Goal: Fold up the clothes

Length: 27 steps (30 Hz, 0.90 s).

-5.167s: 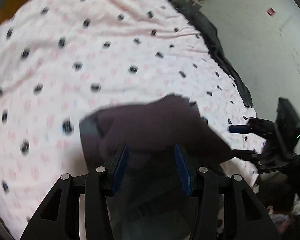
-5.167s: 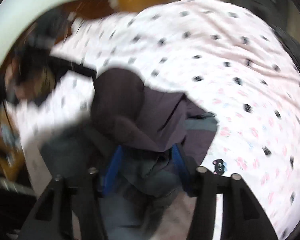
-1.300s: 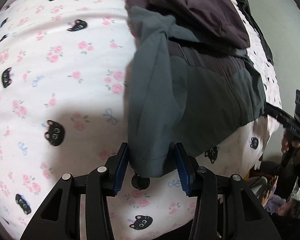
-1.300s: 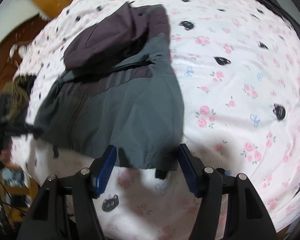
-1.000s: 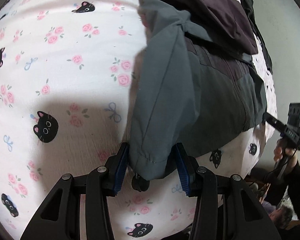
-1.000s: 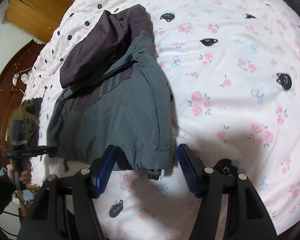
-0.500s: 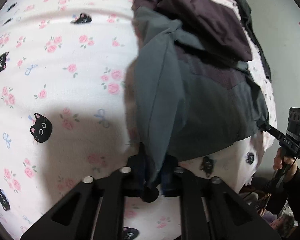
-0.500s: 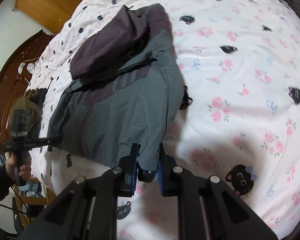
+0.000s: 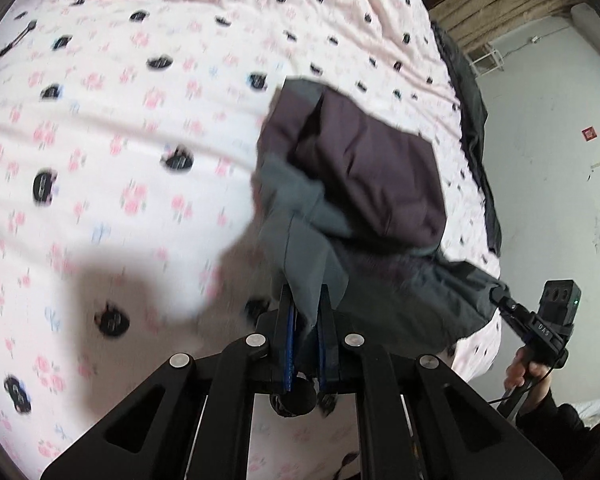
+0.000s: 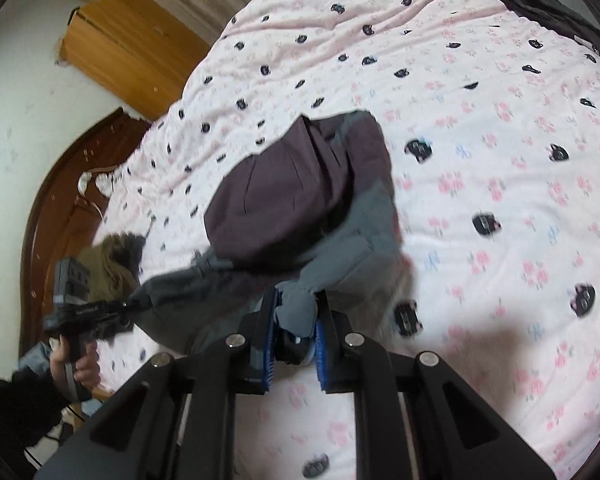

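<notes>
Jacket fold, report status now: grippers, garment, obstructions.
Left gripper shut on jacket hem. Right gripper shut on the opposite hem corner. Hem lifted, hood end on the bedspread. Nothing in the way.

The bed (image 9: 100,152) is covered by a pale pink sheet (image 10: 500,128) printed with black cat faces, pink roses and blue bows. On the sheet lies a grey and dark purple jacket (image 9: 364,176), its purple hood end farther up the bed. A dark cloth (image 9: 476,128) drapes along the bed's edge beyond the jacket.
</notes>
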{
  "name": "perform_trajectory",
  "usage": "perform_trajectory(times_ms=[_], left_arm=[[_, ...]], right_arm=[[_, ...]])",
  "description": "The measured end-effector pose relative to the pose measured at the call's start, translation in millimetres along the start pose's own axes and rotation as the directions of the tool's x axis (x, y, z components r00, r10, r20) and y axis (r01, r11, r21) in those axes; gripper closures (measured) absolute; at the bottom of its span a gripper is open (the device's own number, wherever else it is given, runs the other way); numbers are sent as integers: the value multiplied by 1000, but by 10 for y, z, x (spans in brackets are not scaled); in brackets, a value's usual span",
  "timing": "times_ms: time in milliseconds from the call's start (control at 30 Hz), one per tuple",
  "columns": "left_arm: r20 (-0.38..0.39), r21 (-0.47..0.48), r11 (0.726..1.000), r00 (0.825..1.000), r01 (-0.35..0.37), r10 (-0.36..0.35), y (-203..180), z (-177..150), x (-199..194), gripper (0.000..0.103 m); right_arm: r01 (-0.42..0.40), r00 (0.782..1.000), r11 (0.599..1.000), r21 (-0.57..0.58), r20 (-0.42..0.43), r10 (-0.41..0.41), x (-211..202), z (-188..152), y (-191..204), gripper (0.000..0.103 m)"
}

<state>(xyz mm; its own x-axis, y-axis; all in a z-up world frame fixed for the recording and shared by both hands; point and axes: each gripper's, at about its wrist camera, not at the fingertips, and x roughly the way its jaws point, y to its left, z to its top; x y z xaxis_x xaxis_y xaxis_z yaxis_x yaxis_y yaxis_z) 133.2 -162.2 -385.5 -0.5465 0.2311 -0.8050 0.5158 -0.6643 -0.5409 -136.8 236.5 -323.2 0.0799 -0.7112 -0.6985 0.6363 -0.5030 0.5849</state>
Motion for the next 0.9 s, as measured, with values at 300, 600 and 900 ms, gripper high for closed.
perform_trajectory(times_ms=[300, 600, 900], left_arm=[[81, 14, 1000, 997, 0, -1, -105, 656, 58, 96], [150, -32, 998, 987, -53, 57, -92, 1429, 522, 97], [37, -116, 980, 985, -164, 169, 120, 1970, 1393, 96]], right_arm=[[7, 996, 997, 83, 84, -14, 168, 608, -89, 87], [51, 991, 987, 154, 114, -69, 724, 1396, -317, 87], [230, 973, 961, 151, -34, -227, 1629, 1834, -611, 87]])
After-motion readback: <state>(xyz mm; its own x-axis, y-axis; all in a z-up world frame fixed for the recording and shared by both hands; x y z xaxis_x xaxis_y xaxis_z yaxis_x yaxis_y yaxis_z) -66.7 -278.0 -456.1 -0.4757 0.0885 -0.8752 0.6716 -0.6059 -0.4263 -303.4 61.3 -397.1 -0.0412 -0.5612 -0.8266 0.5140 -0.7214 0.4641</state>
